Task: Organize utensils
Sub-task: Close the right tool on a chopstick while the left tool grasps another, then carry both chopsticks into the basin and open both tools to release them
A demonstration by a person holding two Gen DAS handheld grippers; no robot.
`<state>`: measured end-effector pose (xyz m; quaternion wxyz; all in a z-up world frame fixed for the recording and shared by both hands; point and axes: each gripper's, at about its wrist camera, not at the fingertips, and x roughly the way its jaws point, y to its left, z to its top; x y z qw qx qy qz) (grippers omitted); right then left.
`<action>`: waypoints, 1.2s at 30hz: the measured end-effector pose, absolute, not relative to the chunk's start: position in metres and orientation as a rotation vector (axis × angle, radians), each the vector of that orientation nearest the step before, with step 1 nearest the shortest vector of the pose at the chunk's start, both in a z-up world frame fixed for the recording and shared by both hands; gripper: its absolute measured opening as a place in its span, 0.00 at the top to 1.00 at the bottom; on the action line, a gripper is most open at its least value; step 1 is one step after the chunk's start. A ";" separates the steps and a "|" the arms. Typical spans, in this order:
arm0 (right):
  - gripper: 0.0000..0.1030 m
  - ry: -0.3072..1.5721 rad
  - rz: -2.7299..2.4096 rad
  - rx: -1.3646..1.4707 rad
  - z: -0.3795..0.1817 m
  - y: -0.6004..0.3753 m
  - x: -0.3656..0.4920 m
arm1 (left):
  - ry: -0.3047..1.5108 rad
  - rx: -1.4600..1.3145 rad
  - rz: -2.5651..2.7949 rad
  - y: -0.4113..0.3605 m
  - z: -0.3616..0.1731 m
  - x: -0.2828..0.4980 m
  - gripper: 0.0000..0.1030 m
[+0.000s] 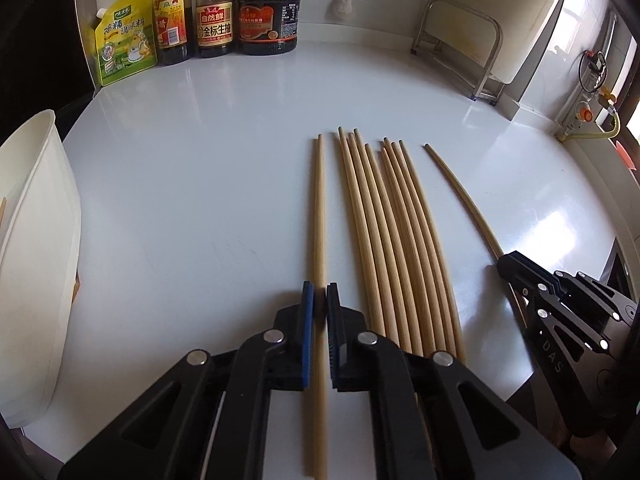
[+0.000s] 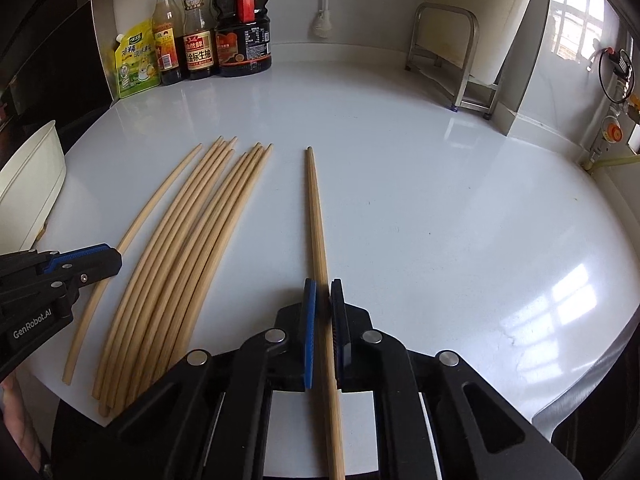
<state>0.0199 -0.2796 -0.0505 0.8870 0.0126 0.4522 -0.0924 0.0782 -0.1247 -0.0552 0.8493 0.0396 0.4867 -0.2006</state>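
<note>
White countertop [image 1: 200,184], sauce bottles upper left. Left gripper [image 1: 320,296] clamps leftmost chopstick [image 1: 319,208]; right gripper [image 2: 323,292] clamps rightmost chopstick [image 2: 316,208]. Lift both level, avoid bundle [image 1: 392,240].

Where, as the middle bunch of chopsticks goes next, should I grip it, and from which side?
Grip the bunch of chopsticks near its thick ends, coming down from above, jaws across the sticks. They lie flat, side by side, thin tips toward the sauce bottles, so probably only an outer stick or two fits at once.
</note>
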 end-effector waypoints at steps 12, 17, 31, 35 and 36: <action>0.94 0.910 -0.132 0.174 -0.036 -0.284 0.005 | 1.050 -0.013 -0.453 -0.107 -0.042 0.066 0.93; 0.94 0.883 -0.099 0.167 -0.018 -0.269 0.001 | 1.021 -0.047 -0.467 -0.093 -0.022 0.058 0.93; 0.94 0.769 0.145 0.134 0.048 -0.153 0.031 | 0.841 -0.134 -0.341 0.016 0.054 0.051 0.93; 0.94 0.753 0.240 0.116 0.058 -0.100 0.055 | 0.792 -0.146 -0.249 0.067 0.066 0.055 0.93; 0.94 0.756 0.259 0.113 0.059 -0.087 0.062 | 0.783 -0.146 -0.223 0.078 0.068 0.057 0.93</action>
